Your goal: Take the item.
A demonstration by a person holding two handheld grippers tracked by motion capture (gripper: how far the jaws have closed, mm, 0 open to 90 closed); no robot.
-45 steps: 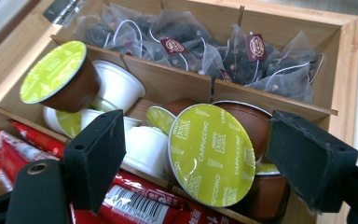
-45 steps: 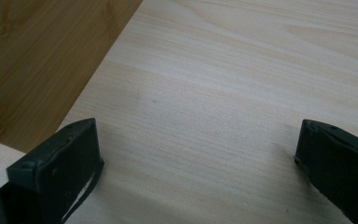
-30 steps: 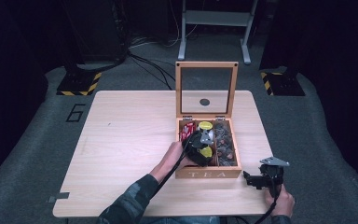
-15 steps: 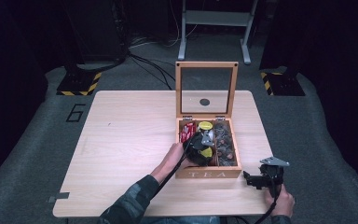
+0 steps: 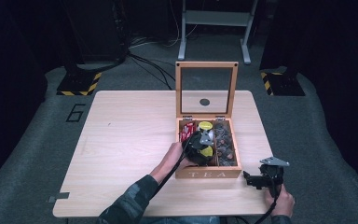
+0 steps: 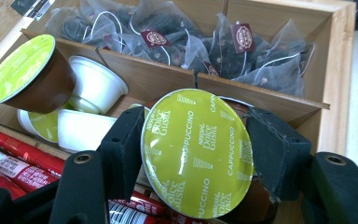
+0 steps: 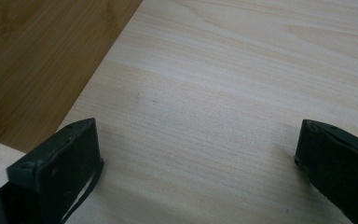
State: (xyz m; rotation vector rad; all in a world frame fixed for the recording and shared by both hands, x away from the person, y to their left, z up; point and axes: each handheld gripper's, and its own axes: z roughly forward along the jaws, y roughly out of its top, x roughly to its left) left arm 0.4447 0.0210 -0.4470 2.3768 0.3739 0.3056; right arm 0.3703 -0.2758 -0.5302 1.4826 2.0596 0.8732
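One capsule (image 6: 198,154) is clamped, lid facing up, between the left gripper (image 6: 193,151) fingers; at 4 o'clock the right gripper (image 5: 266,176) is held wide over the tabletop (image 5: 130,135).

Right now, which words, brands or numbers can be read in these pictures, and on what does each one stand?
"TEA": front wall of the wooden box.
"6": grey floor mat left of the table.
"NESCAFÉ Dolce Gusto" and "CAPPUCCINO", repeated: green lid of the capsule between the left gripper jaws.
Tea bag tags: round emblem, text too small.
Red sachets: print too blurred.
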